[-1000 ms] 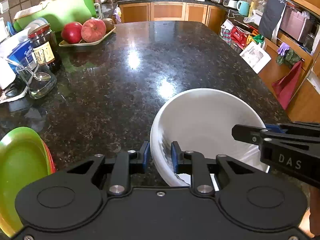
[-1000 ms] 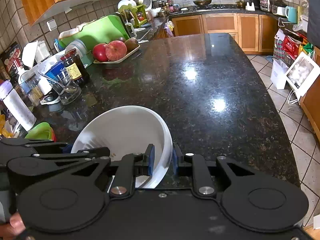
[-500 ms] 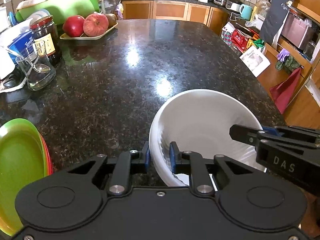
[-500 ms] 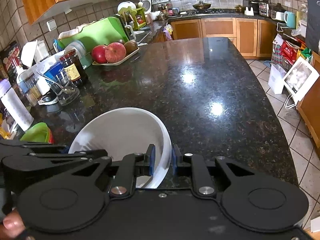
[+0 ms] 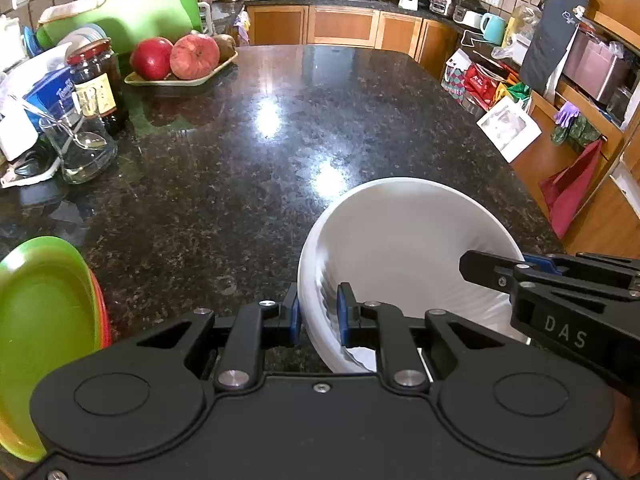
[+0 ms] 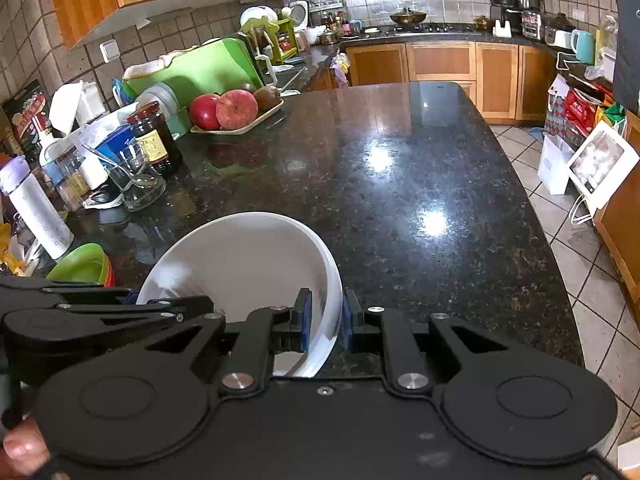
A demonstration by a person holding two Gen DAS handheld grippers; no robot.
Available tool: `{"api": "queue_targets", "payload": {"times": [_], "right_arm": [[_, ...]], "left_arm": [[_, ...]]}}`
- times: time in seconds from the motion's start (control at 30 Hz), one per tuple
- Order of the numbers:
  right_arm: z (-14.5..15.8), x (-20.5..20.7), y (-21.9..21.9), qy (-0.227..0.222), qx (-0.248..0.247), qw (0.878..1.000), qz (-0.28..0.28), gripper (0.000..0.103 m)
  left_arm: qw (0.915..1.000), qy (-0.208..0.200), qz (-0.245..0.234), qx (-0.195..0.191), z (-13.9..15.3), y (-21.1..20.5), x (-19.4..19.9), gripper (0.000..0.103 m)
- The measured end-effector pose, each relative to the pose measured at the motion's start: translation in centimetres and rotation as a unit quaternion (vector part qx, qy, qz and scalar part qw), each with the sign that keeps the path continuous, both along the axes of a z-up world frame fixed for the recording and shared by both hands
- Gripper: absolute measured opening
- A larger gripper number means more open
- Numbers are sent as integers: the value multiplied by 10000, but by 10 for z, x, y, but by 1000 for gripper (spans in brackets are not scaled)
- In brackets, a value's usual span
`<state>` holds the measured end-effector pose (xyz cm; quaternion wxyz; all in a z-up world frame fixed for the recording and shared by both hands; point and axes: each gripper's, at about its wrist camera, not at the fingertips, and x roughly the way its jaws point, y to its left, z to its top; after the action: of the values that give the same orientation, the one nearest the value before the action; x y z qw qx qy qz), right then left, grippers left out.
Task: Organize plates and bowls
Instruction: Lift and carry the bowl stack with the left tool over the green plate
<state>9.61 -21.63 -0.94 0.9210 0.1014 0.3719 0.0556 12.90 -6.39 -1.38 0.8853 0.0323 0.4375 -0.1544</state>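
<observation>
A large white bowl (image 5: pixel 404 248) is held over the near end of the dark granite counter (image 5: pixel 280 152). My left gripper (image 5: pixel 318 314) is shut on the bowl's left rim. My right gripper (image 6: pixel 324 320) is shut on its right rim; the bowl also shows in the right wrist view (image 6: pixel 248 264). The right gripper reaches in from the right in the left wrist view (image 5: pixel 520 276). A stack of green and red plates (image 5: pixel 44 316) sits at the near left of the counter, also seen in the right wrist view (image 6: pixel 84 266).
Along the left side stand a glass with a spoon (image 5: pixel 80 148), a dark jar (image 5: pixel 98 84), a white bottle (image 6: pixel 36 208) and a tray of fruit (image 5: pixel 180 60). A green cutting board (image 5: pixel 132 16) leans behind them. The counter's right edge drops to a tiled floor (image 6: pixel 560 208).
Both grippers with the bowl have shifted slightly back toward the near edge of the counter; the grip on both rims is unchanged.
</observation>
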Motion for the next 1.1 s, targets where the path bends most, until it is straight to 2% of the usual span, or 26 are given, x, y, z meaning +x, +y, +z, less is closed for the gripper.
{"api": "queue_targets", "payload": {"times": [0.6,0.9,1.1], "right_arm": [[7,-24,13,-270,3,9972,693,18],[14,-34,34,-377,36,9964,763,18],[23,-37,67,-459,72,9970,614,18]], "left_arm": [[9974,-271,645,149,10,11,-36,23],[9963,-436,710,185,16,33,-48,23],[9966,-543,576,220,21,59,-50,23]]}}
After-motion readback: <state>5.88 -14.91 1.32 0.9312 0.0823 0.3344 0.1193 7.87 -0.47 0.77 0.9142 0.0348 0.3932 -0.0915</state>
